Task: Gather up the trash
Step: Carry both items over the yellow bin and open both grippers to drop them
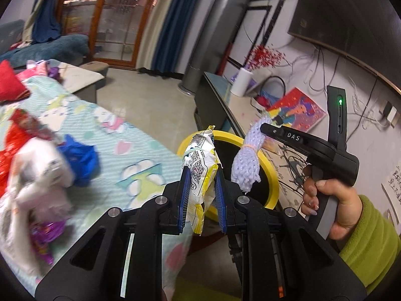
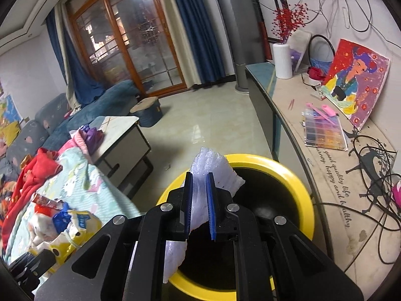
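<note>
My left gripper (image 1: 200,183) is shut on a yellow and white snack wrapper (image 1: 201,165), held near the rim of a yellow bin (image 1: 272,175) with a black inside. My right gripper (image 2: 199,195) is shut on a white foam net sleeve (image 2: 213,168) and holds it over the same bin (image 2: 300,183). In the left wrist view the right gripper (image 1: 265,128) appears from the side with the foam net (image 1: 246,168) hanging from it above the bin. More trash lies on the patterned cloth (image 1: 140,145): a blue wrapper (image 1: 80,160), a white packet (image 1: 42,168) and a purple wrapper (image 1: 47,233).
A long counter (image 2: 288,115) with a white vase (image 2: 282,60), a painting (image 2: 356,82), a bead box (image 2: 323,130) and loose cables (image 2: 376,195) runs along the right. A low table (image 2: 122,135) and a sofa (image 2: 100,102) stand at the left. Tiled floor (image 2: 205,125) lies between.
</note>
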Demonstrator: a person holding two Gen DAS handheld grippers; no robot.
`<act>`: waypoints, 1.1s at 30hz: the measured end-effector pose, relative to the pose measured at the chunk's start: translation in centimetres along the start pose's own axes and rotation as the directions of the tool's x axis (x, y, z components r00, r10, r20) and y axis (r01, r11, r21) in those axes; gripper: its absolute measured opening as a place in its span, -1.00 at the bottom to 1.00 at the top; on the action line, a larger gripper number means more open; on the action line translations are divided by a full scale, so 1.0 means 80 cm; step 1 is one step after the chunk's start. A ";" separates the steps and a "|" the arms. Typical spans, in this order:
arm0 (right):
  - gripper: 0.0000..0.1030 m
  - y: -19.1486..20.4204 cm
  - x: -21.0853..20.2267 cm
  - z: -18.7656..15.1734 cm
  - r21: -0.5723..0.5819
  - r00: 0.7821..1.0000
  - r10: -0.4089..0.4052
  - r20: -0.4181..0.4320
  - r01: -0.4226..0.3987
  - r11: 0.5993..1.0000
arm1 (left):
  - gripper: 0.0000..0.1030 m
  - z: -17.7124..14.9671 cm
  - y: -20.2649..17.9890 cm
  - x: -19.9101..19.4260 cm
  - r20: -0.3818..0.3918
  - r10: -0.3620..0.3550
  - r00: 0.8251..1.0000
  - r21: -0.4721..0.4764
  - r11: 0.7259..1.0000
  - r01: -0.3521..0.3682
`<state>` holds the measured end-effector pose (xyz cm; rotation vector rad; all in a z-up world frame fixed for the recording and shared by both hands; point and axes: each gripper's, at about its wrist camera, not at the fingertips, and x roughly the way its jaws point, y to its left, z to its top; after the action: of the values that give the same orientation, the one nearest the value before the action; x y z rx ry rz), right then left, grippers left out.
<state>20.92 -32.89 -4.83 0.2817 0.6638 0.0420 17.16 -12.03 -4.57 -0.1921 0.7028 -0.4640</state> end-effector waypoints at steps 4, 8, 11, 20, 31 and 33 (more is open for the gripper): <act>-0.79 -0.024 0.008 0.000 0.019 1.000 -0.006 -0.020 0.006 1.000 | -0.74 0.009 -0.014 0.030 -0.032 -0.021 0.999 0.003 1.000 0.021; -0.79 -0.048 0.017 0.000 0.044 0.999 -0.013 -0.047 0.015 0.999 | -0.74 0.018 -0.027 0.059 -0.053 -0.033 0.998 0.012 0.999 0.033; -0.78 -0.065 0.024 -0.002 0.065 0.997 -0.010 -0.075 0.015 0.998 | -0.74 0.022 -0.034 0.076 -0.073 -0.041 0.996 0.006 0.999 0.041; -0.56 -0.092 0.043 -0.007 0.117 0.989 0.023 -0.143 -0.006 0.993 | -0.59 0.025 -0.040 0.107 -0.094 -0.061 0.994 -0.012 0.998 0.061; -0.23 -0.068 0.025 -0.004 0.080 0.996 0.001 -0.089 0.006 0.997 | 0.30 0.024 -0.026 0.054 0.013 -0.019 1.000 -0.026 0.999 0.019; -0.13 -0.055 0.016 -0.002 0.055 0.998 0.003 -0.062 0.000 0.998 | 0.43 0.024 -0.023 0.040 0.041 -0.001 0.999 -0.024 1.000 0.002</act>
<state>21.60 -36.94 -6.90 0.3350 0.7275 0.0341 19.91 -15.17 -4.41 -0.2243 0.6680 -0.4519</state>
